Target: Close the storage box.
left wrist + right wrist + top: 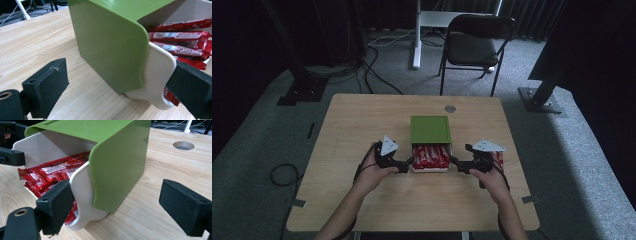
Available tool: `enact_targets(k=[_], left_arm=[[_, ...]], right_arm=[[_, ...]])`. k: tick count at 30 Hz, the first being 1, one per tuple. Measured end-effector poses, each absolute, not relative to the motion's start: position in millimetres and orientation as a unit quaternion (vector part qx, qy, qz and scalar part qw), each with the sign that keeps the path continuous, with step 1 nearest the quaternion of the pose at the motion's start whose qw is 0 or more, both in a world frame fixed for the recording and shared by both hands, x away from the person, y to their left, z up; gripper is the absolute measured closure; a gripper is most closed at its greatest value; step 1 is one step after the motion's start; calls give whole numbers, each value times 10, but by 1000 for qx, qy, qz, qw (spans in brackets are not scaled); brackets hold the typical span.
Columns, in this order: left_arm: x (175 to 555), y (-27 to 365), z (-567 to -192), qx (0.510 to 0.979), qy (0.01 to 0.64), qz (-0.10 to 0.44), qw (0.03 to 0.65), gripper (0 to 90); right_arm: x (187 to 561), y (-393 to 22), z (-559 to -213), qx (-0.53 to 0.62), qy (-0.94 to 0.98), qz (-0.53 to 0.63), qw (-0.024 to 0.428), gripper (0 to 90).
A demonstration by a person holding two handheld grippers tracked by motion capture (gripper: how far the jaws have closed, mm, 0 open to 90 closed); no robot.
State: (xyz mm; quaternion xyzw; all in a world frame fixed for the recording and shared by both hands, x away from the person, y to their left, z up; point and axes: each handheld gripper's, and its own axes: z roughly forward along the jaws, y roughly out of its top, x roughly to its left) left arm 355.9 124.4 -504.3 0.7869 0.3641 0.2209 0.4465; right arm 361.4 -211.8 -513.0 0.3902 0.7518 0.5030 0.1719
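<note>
Drawer box (430,142) sits near the middle of the bench (362,125), green sleeve at the far end, white drawer pulled out toward the person.

Left tool (406,165): jaws spread wide, holding nothing. In the left gripper view one jaw stands clear over bare wood on the outer side of the box; the other reaches in at the open drawer, close to the corner of the white drawer wall (160,72). Contact between that jaw and the wall cannot be told. The tool sits at the left front corner of the drawer in the high view.

Right tool (456,164): jaws also wide apart, nothing gripped. In the right gripper view one jaw lies against or just in front of the white drawer wall (83,192) beside the sachets; the other stands well clear over the bench on the outer side of the green sleeve (120,165). This tool is at the right front corner of the drawer.

Drawer contents: red sachets (430,155) with white label strips, lying lengthwise in a loose stack, filling most of the exposed part. Same sachets seen at close range in the left gripper view (185,37) and the right gripper view (47,173).

Both hands, left (373,172) and right (491,176), rest low over the near half of the bench.

Round grommet hole (450,108) in the bench beyond the box. Black folding chair (474,42) stands on the carpet behind the bench.
</note>
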Motion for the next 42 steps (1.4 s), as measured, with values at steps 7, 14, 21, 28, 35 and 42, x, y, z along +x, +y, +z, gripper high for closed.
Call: enact_targets(k=[7,14,21,28,35,42], left_arm=[[3607,1247,-5048,785,367,223,447,57],[3646,1237,-5041,784,367,230,445,57],[3681,1227,-5032,785,366,237,441,57],[3710,1223,-5027,785,367,236,439,58],[3737,1220,-5030,782,370,242,439,58],[3755,1213,-5029,782,370,245,438,58]], right_arm=[[3652,-2104,-5132,397,748,502,176,123],[3684,-2095,-5138,403,744,502,179,122],[3706,-2078,-5136,408,742,499,184,122],[3735,-2070,-5137,412,740,497,188,116],[3747,-2047,-5136,420,736,494,197,116],[3763,-2029,-5134,426,733,490,203,115]])
